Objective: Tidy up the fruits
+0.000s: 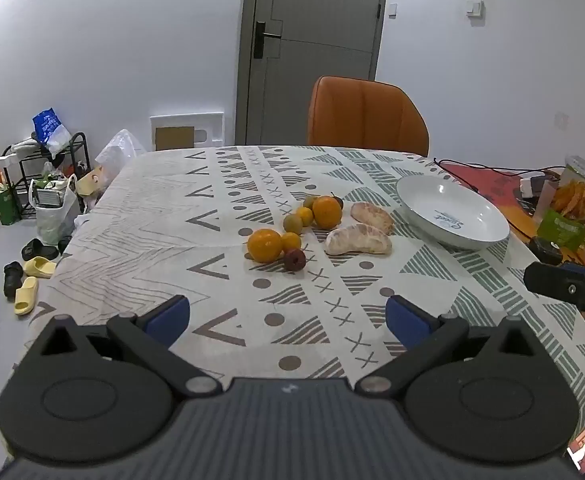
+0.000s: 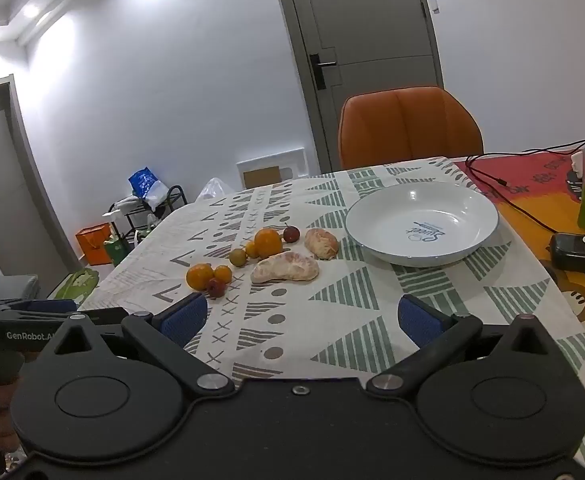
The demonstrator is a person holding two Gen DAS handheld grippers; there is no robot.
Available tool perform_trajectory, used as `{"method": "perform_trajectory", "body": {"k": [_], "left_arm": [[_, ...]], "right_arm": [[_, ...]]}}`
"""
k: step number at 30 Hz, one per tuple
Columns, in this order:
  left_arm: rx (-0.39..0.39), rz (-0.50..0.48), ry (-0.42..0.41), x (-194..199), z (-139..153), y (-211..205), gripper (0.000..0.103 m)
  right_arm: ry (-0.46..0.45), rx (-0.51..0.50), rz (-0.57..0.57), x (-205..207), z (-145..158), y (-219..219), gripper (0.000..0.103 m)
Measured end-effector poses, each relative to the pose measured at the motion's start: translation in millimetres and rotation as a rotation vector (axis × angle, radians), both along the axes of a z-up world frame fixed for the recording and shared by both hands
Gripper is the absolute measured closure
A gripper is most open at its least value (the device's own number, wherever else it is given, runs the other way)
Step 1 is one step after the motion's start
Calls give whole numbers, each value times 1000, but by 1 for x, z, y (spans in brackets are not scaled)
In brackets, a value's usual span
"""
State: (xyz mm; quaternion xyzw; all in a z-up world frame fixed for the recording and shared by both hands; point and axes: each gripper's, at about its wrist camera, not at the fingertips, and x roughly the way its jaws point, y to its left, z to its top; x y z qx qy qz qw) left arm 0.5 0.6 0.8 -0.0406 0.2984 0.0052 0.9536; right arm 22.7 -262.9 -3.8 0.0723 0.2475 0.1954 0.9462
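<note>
Loose fruit lies mid-table on the patterned cloth: a near orange (image 1: 264,245) (image 2: 199,276), a far orange (image 1: 326,211) (image 2: 268,242), small kumquats (image 1: 291,241), a dark red fruit (image 1: 294,259) (image 2: 216,287) and two peeled pomelo pieces (image 1: 358,241) (image 2: 285,267). An empty white bowl (image 1: 452,211) (image 2: 422,222) stands to their right. My left gripper (image 1: 288,320) is open, well short of the fruit. My right gripper (image 2: 302,320) is open too, nothing between its blue pads.
An orange chair (image 1: 366,117) stands behind the table's far edge. Snack packets (image 1: 574,208), a black cable (image 2: 504,196) and a black adapter (image 2: 574,252) crowd the right side. Bags, a rack (image 1: 48,168) and slippers sit on the floor at left.
</note>
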Motion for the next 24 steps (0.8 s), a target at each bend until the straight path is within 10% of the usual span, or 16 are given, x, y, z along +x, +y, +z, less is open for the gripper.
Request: {"method": "perform_trajectory", "body": {"k": [24], "left_arm": [[-4,6,-7,-3,3,3,0]], "right_arm": [[-9,16,-1,0,2,3,0]]}}
